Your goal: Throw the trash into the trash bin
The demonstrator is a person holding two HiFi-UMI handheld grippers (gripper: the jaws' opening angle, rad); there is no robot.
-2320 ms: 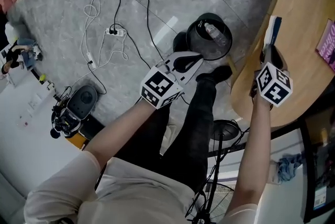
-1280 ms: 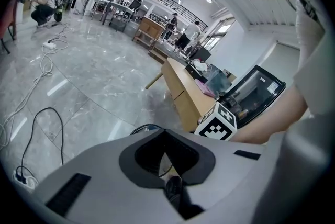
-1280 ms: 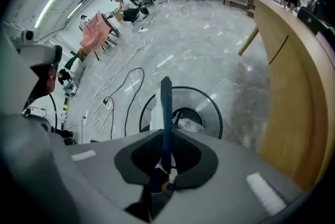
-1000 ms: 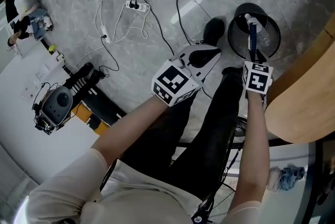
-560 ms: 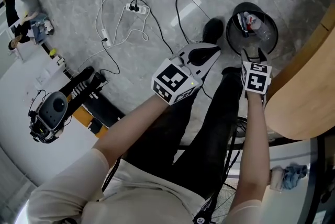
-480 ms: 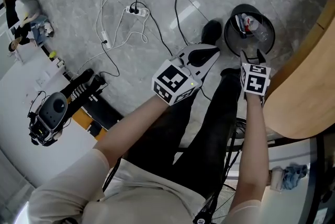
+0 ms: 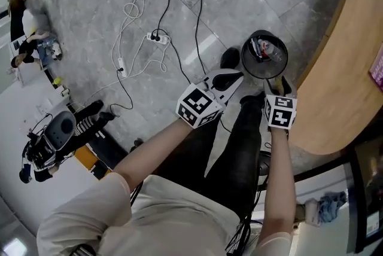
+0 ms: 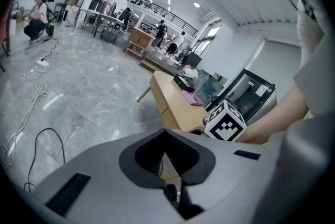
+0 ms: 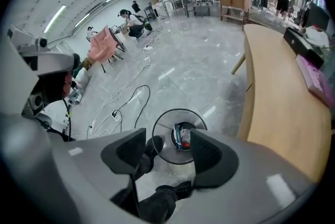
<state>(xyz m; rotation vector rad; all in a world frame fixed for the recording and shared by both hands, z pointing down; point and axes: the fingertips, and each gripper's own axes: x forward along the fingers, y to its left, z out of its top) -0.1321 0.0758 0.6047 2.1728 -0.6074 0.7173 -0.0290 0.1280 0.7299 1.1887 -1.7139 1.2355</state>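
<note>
The black round trash bin [image 7: 246,62] stands on the grey floor beside my feet, with a blue-and-red packet [image 7: 261,47] and a clear bottle lying inside. My right gripper [image 7: 278,84] hangs above the bin's near rim, open and empty. In the right gripper view the bin [image 9: 158,136] and the packet [image 9: 181,136] show between the spread jaws of the right gripper [image 9: 167,139]. Left of the bin, my left gripper [image 7: 230,76] is shut with nothing in it. In the left gripper view, the left gripper [image 8: 164,132] has its tips together.
A curved wooden table [image 7: 341,69] lies right of the bin, with a pink book [image 7: 377,66] on it. Cables and a power strip [image 7: 157,39] trail over the floor at the left. Camera gear [image 7: 54,135] sits at the far left. My shoe [image 7: 230,57] touches the bin's left side.
The right gripper held the blue packet upright over the bin, then opened, and the packet now lies in the bin. Both grippers have risen and the bin looks smaller.
</note>
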